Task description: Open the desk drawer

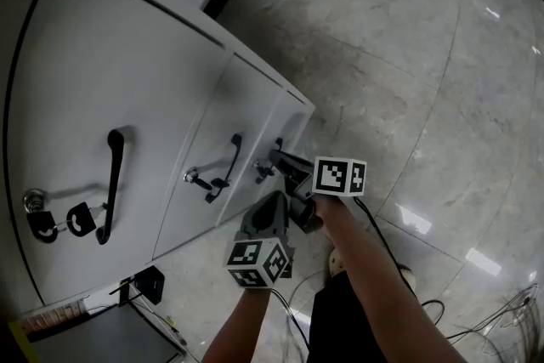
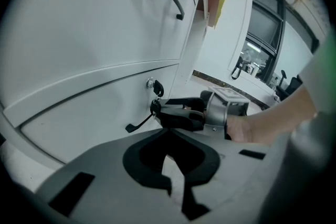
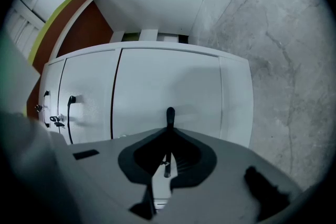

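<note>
A pale marble floor (image 1: pixel 408 55) spread to the right of a white drawer unit (image 1: pixel 85 55) with three fronts, each bearing a black handle. At centre frame in the head view, the right gripper (image 1: pixel 278 155) was clamped on the handle (image 3: pixel 169 115) of the rightmost drawer (image 3: pixel 173 81), whose front sat flush with its neighbours, a key (image 1: pixel 263 172) hanging just beside it. The left gripper (image 1: pixel 274 201) hovered just below, jaws drawn together on nothing.
</note>
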Available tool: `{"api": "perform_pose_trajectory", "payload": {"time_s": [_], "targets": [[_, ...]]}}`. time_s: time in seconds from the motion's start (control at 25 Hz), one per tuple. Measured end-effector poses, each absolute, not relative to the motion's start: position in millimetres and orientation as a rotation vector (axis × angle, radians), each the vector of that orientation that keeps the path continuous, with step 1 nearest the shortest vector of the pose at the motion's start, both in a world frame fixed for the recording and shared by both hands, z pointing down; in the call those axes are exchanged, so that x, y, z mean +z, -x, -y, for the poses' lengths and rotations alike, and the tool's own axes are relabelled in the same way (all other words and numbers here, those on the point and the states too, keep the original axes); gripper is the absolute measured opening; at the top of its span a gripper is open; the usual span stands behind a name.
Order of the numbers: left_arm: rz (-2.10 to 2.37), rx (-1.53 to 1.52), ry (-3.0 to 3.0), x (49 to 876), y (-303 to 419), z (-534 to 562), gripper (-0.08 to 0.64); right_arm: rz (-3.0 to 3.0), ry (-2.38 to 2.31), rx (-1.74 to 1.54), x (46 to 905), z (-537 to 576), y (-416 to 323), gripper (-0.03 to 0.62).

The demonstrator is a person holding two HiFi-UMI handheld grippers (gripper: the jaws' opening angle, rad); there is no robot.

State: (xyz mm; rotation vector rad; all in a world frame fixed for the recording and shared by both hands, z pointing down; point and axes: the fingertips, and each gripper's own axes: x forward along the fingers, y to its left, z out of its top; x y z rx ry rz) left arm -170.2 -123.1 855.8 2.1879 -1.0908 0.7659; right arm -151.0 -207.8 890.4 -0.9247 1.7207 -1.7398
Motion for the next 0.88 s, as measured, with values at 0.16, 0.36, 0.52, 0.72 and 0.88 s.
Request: {"api": "perform_pose_trajectory", "payload": {"time_s": [0.16,0.36,0.52,0.72,0.88], "targets": [[1.113,0.751,-2.175,854.1,172.0,122.9,0.009,-1.719,0.916,-1.737,889.9,207.0,150.3,0.025],[1.129,0.753,-2.161,854.0,171.0,116.1,0.009,-1.728,0.911,-1.737,889.0,203.5,149.6,0.023],[1.139,0.739,-2.142,852.9,169.4,110.5,0.009,-1.731,0.900,-1.740,888.7,195.1,144.3,0.023],[1.151,0.755,-2.118,852.4,163.5,98.6,0.009,-1.727,0.906,-1.752,888.3,179.1,134.9,0.023],[1.145,0.739,-2.090,852.3,152.8,83.4,0.009,-1.714,0.921,-1.759,888.3,166.3,127.1,0.023]]}}
